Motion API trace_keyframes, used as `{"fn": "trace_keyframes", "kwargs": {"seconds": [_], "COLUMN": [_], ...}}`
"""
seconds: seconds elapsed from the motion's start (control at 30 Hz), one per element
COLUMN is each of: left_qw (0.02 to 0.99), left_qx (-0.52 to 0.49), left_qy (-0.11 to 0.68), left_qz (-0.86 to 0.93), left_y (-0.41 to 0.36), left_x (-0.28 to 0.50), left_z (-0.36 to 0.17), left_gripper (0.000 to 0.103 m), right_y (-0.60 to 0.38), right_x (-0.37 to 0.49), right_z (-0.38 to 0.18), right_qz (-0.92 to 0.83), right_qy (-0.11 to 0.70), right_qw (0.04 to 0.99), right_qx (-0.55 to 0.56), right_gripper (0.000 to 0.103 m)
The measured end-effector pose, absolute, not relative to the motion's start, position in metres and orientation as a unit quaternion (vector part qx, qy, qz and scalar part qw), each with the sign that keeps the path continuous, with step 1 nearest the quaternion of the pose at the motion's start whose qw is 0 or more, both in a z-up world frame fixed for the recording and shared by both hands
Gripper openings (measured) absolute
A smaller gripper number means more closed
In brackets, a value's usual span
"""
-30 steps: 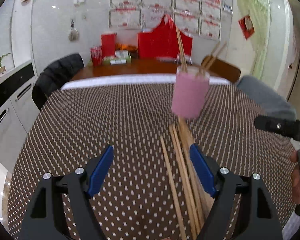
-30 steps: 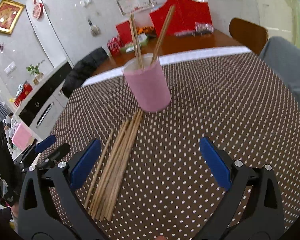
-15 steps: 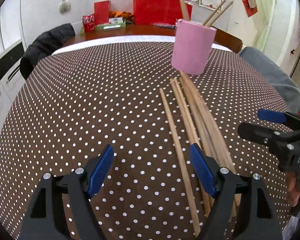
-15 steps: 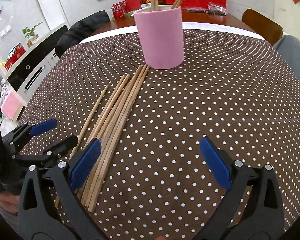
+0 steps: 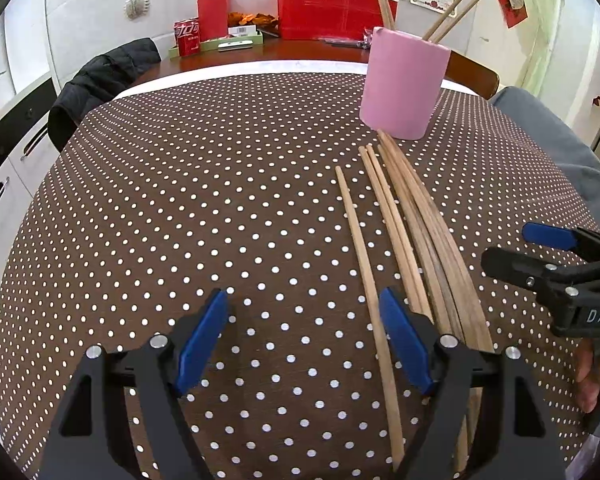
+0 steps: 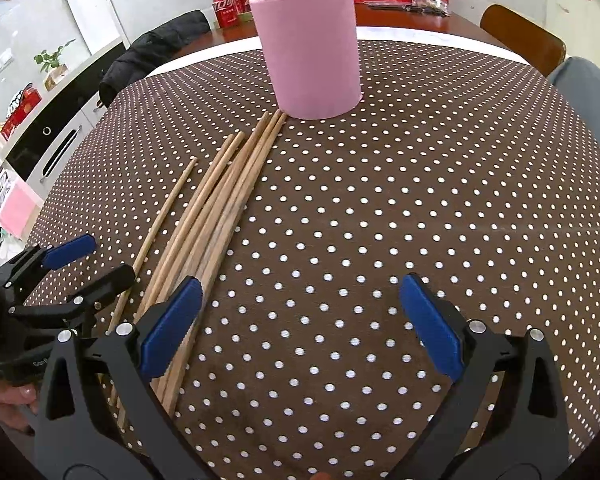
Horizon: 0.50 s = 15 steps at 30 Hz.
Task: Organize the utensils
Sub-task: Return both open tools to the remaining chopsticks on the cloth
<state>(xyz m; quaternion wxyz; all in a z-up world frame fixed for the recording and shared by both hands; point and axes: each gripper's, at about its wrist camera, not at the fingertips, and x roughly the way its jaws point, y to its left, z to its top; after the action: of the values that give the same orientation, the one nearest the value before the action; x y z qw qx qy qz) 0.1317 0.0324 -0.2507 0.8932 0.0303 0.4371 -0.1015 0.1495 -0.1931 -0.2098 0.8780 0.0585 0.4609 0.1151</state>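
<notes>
A pink cup [image 5: 402,84] [image 6: 310,52] stands upright on the brown dotted tablecloth [image 5: 180,220] with a few chopsticks in it. Several loose wooden chopsticks [image 5: 404,232] [image 6: 220,216] lie in a bundle running from the cup's base toward me; one lies a little apart on the left. My left gripper [image 5: 304,340] is open and empty, low over the cloth, its right finger beside the separate chopstick. My right gripper [image 6: 300,324] is open and empty, its left finger over the bundle's near ends. Each gripper shows at the edge of the other's view.
A black jacket [image 5: 96,84] hangs on a chair at the far left. A wooden table behind holds red bags [image 5: 332,8] and soda cans [image 5: 186,36]. A wooden chair back [image 6: 520,36] and grey cloth [image 5: 540,128] are at the right. White cabinets [image 6: 40,120] stand left.
Both grippers have dropped lower and tilted down toward the tablecloth and the loose chopsticks. The cup now sits higher in both views. Both jaws stayed open.
</notes>
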Motion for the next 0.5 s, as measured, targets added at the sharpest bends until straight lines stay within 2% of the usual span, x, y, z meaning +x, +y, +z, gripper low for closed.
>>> {"fn": "trace_keyframes", "kwargs": {"seconds": [0.5], "left_qw": [0.893], "left_qx": [0.033], "left_qy": [0.437], "left_qz": [-0.098], "left_y": [0.0347], "left_x": [0.1309], "left_z": [-0.2507], "left_gripper": [0.077], "right_y": [-0.1936], "right_x": [0.1538], "right_z": [-0.2103], "right_qz": [0.111], "right_qy": [0.461], "right_qw": [0.879], "right_qx": [0.060], "right_gripper": [0.097]}}
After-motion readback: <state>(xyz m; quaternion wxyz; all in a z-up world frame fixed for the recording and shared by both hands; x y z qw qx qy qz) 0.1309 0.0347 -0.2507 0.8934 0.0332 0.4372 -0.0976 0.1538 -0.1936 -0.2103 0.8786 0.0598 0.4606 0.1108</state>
